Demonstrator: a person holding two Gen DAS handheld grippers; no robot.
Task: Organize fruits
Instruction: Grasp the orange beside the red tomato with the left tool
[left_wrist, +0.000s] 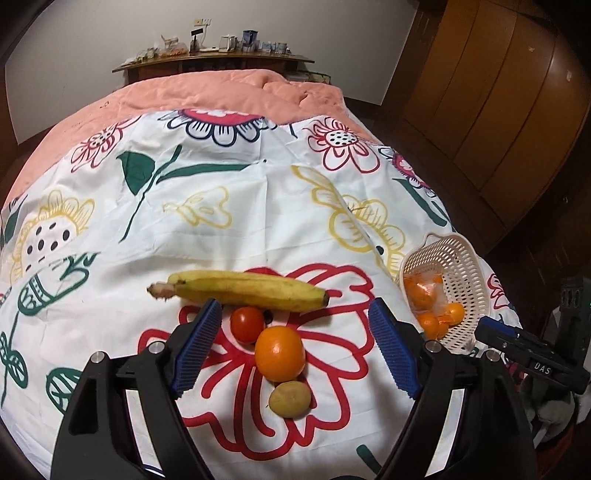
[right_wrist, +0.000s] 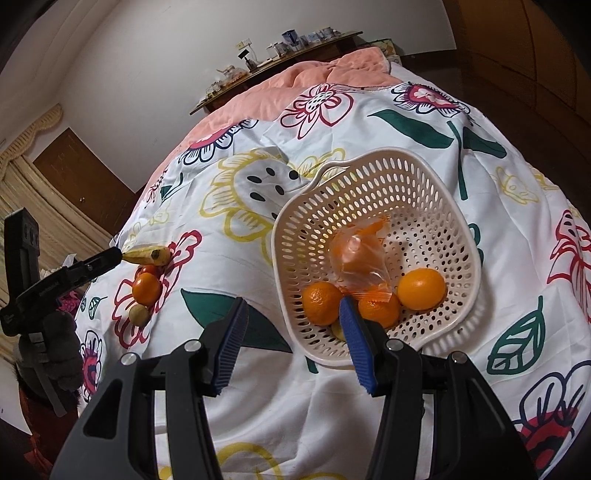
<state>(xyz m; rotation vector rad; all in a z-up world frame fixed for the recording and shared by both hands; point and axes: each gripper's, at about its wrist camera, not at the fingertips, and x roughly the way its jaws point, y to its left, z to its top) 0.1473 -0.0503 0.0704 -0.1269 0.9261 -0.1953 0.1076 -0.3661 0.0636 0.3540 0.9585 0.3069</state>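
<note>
On the bed's flowered sheet (left_wrist: 221, 221), the orange (left_wrist: 279, 353) serves as landmark. Left of it hangs one blue pad of the left tool (left_wrist: 295, 347), whose jaws stand wide open and empty, straddling the fruit from above. Touching the orange's upper left is a tomato (left_wrist: 246, 324); beyond both lies a banana (left_wrist: 243, 290), stem to the left. Just below the orange sits a small brownish fruit (left_wrist: 289, 398). Well to the orange's right stands a white basket (left_wrist: 458, 284) holding oranges (right_wrist: 421, 288) and a plastic bag (right_wrist: 360, 258). The right tool (right_wrist: 291, 345) hangs at the basket's near rim, jaws open, gripping nothing.
</note>
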